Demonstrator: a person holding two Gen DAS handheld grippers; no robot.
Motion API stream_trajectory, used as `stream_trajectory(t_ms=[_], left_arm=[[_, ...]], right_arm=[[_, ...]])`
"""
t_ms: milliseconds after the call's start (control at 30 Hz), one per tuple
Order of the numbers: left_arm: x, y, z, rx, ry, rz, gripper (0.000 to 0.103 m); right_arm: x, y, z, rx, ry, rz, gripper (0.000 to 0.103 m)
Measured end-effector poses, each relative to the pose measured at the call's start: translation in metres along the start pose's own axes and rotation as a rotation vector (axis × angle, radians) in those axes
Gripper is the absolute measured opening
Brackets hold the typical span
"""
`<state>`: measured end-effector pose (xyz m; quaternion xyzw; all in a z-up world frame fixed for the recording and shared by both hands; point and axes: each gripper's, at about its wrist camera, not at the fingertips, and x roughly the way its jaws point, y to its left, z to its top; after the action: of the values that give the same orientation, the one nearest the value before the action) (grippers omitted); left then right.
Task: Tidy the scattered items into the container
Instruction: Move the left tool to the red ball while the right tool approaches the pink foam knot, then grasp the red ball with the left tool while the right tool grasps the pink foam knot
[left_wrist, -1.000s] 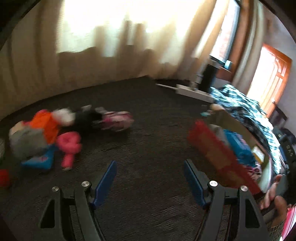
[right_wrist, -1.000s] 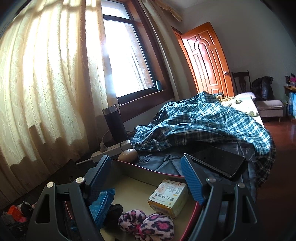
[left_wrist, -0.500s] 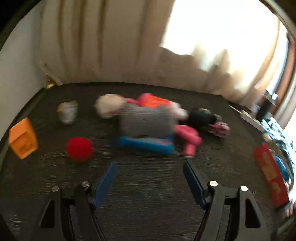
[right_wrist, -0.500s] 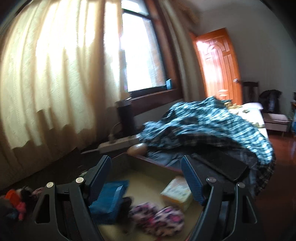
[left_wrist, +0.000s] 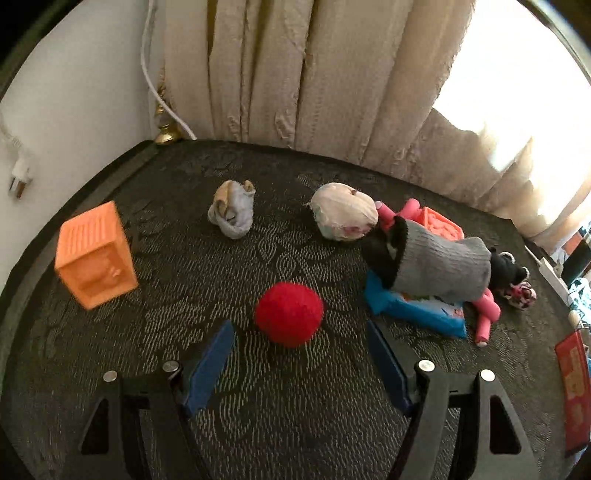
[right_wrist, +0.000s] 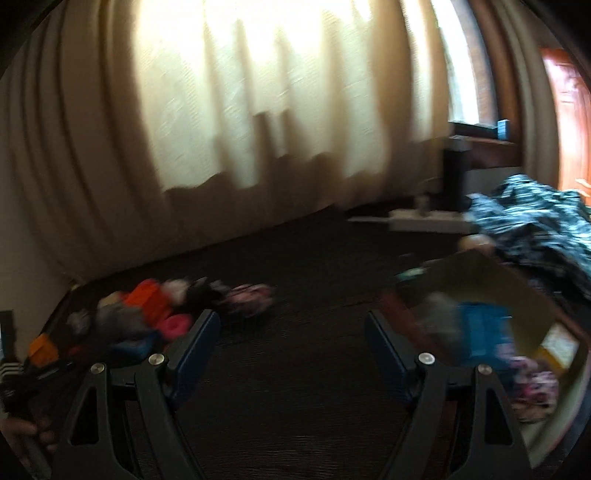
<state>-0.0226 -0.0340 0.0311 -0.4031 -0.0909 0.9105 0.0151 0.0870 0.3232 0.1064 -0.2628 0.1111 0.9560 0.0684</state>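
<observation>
The left tongs (left_wrist: 299, 354), jaws wide apart and empty, have swung away from the red-sided cardboard container (left_wrist: 574, 384) and now frame the round red woollen ball (left_wrist: 289, 314) on the dark patterned carpet (left_wrist: 295, 424). The right tongs (right_wrist: 291, 343), also spread and empty, have turned from the container (right_wrist: 491, 295), where a blue packet (right_wrist: 480, 328) lies, toward the pile. The orange plastic cube (left_wrist: 94, 254), grey knitted sock (left_wrist: 439, 266) and cream bundle (left_wrist: 343, 216) lie outside, so tidying isn't complete; the ball looks the likely pick.
</observation>
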Motion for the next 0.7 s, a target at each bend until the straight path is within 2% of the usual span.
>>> stream_trajectory(t_ms=[133,300,333,367,433,467,700], left_arm=[[0.008,-0.001,0.003,0.012,0.009,-0.002,0.076],[0.016,-0.001,0.003,0.017,0.030,-0.009,0.074],[0.018,-0.001,0.003,0.018,0.035,-0.010,0.069],[0.020,-0.001,0.003,0.019,0.039,-0.011,0.053],[0.023,-0.001,0.003,0.020,0.047,-0.015,0.047],[0.021,-0.001,0.002,0.013,0.049,-0.022,0.038],[0.000,-0.007,-0.003,0.001,0.025,-0.070,0.038]], right_arm=[[0.023,0.039,0.000,-0.057,0.037,0.050,0.083],[0.049,0.070,-0.015,-0.124,0.080,0.099,0.083],[0.053,0.071,-0.019,-0.131,0.096,0.105,0.083],[0.058,0.071,-0.023,-0.134,0.113,0.109,0.083],[0.066,0.068,-0.028,-0.127,0.145,0.114,0.083],[0.069,0.066,-0.030,-0.121,0.160,0.116,0.083],[0.083,0.056,-0.037,-0.081,0.226,0.166,0.083]])
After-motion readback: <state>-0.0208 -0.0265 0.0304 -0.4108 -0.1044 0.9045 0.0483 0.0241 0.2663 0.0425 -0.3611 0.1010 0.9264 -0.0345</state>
